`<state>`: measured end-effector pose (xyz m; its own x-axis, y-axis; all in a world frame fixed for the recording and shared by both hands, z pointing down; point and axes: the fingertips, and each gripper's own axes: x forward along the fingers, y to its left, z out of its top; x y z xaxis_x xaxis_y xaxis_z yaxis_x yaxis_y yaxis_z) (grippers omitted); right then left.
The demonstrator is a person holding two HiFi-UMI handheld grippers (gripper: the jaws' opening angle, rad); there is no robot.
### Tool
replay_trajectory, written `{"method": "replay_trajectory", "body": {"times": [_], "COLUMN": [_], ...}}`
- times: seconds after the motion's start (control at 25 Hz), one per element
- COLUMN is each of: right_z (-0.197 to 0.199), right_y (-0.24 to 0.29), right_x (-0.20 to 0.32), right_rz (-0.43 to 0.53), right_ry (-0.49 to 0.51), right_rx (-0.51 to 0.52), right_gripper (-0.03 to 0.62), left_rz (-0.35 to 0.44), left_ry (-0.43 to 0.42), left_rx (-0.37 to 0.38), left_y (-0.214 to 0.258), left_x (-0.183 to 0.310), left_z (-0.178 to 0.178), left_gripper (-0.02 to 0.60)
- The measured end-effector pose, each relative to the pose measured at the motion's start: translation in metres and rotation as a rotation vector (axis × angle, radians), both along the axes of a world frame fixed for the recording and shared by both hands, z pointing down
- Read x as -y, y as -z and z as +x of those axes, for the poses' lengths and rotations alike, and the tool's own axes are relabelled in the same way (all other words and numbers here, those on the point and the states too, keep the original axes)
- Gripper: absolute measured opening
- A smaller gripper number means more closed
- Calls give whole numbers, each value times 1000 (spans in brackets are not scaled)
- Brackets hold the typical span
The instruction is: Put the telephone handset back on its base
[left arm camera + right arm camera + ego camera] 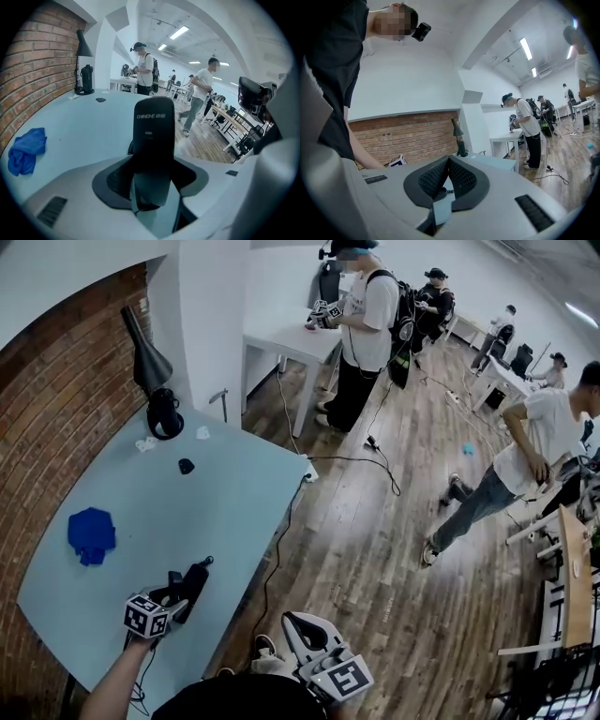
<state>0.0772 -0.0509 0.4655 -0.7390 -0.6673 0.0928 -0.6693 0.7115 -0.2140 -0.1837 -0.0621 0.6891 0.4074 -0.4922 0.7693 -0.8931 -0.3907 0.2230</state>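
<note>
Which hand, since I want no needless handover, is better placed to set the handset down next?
Left. The left tool grips the handset above the table, pointing down toward it. The right tool is shut, empty, and held off the table's edge, pointing level.

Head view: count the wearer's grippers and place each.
2. The left gripper is over the blue table, clamping the handset; the right gripper is off it, over the floor.
</note>
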Motion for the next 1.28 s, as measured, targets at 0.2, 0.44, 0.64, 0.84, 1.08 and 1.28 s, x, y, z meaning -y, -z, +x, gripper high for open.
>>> {"method": "replay_trajectory", "body": {"times": [0.2,0.44,0.64,0.84,1.08,1.28], "right_z": [11,22,31,35,39,42], "right_y": [-2,-5,-3,-2,-5,-6], "right_x": [3,6,11,15,16,17], "right_rz": [-1,-2,10,12,1,0], "right_ry": [-23,-51,-74,-80,-89,-89], "right_rx": [1,3,2,-6,-11,-11], "right_gripper": [21,21,21,21,21,21], "left_rz": [-5,-24,-67,-107,-113,-107], "left_ry": [-11,-22,-24,13,67,58], "left_rx": [7,9,33,67,132,142], "left_y": [-4,-14,-28,-45,-55,-54], "left_x": [9,15,16,17,24,25], "left_z": [7,13,13,10,9,10], "left_gripper": [258,256,242,230,221,235]}}
